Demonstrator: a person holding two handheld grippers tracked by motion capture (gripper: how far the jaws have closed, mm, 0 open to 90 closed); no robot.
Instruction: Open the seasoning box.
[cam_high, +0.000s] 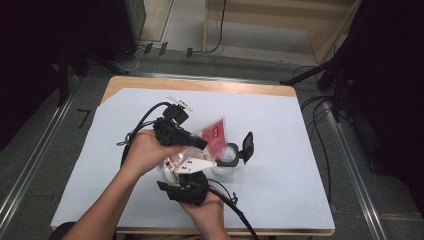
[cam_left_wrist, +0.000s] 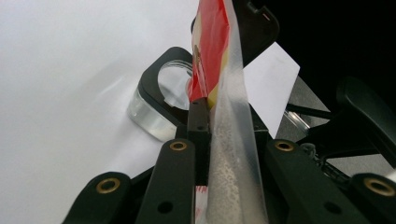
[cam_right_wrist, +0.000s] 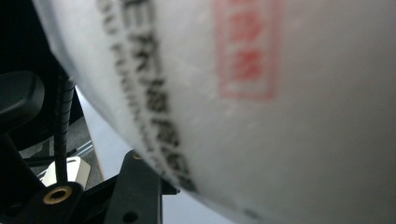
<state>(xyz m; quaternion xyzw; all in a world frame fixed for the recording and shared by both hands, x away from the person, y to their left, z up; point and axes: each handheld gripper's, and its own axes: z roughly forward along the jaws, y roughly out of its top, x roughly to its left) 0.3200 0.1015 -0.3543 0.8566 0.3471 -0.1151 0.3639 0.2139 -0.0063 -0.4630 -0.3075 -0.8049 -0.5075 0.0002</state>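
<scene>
On the left of the high view, the left gripper (cam_high: 192, 141) reaches in from the person's left hand (cam_high: 145, 150) and points toward the middle of the white sheet covering the table (cam_high: 125, 82). Its jaws are closed on the edge of a red-and-clear plastic bag (cam_high: 214, 135) — in the left gripper view the bag (cam_left_wrist: 224, 121) stands edge-on between the two black jaws, pinched at its clear, grainy part, with the red printed part rising above them. Just beyond the jaws in that view sits a clear round container (cam_left_wrist: 154, 109) with a black collar, resting on the white sheet; its black flip lid (cam_left_wrist: 254, 25) stands open behind the bag. In the high view the container (cam_high: 227, 159) lies near the centre of the table, just right of the bag and under its lower edge, its lid (cam_high: 247, 145) tipped up on the right. Below and a little right of the left gripper, the right gripper (cam_high: 187, 172) comes up from the person's right hand (cam_high: 205, 207), its grey three-cornered plate showing on top, and meets the lower part of the bag. In the right gripper view the bag (cam_right_wrist: 261, 107) is pressed close to the camera — a white, frosted surface with blurred dark lettering and a red stamp — but the jaw tips are hidden behind it, so I cannot tell whether this gripper clamps the bag or merely touches it.
</scene>
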